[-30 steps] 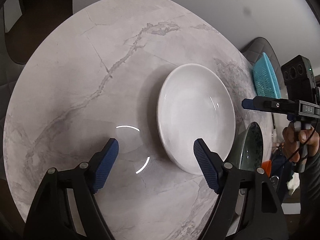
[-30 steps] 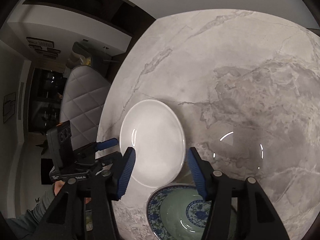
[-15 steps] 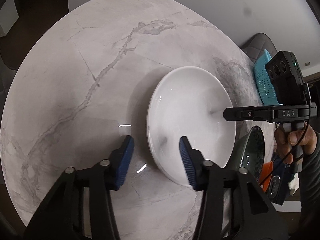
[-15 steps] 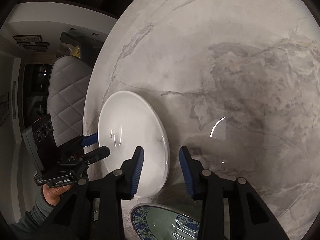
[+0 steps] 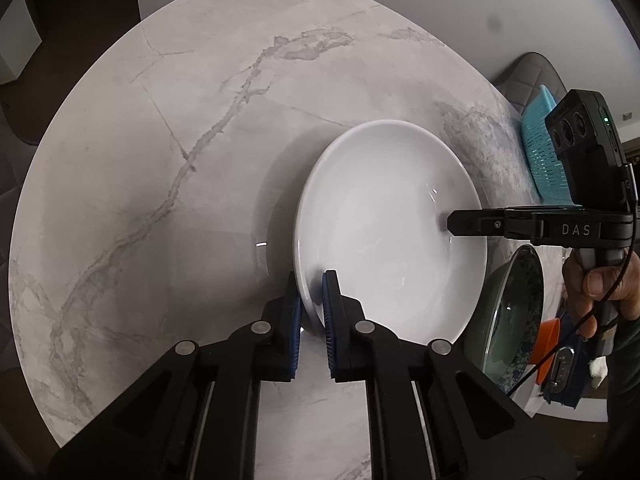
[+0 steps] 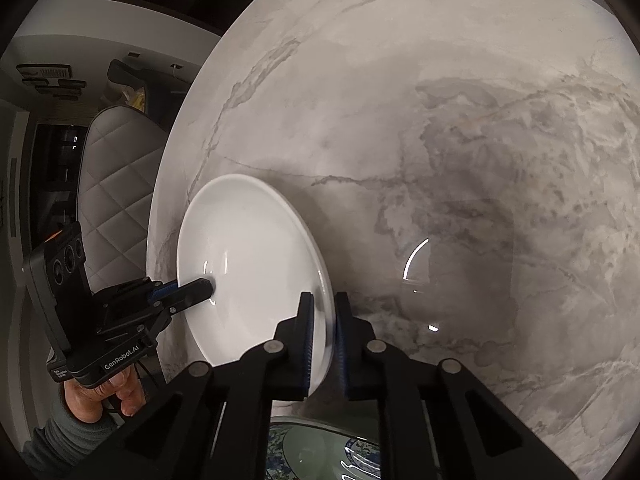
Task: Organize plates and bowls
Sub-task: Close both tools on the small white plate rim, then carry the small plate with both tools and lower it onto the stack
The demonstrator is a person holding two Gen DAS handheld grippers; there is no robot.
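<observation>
A white plate lies on the grey marble table. My left gripper has its jaws closing on the plate's near rim, and its blue pads press on it from both sides. Across the plate, my right gripper bites the opposite rim. In the right wrist view the same plate sits pinched between the right gripper's pads, with the left gripper on its far edge. A green bowl with a blue pattern sits just below the right gripper.
The green bowl stands right beside the plate at the table's edge. A turquoise basket lies beyond it. A quilted grey chair stands by the table. A hand holds each gripper's handle.
Both grippers went from wide open to shut, each sliding over a rim of the white plate and clamping it. The right one also sank towards the table.
</observation>
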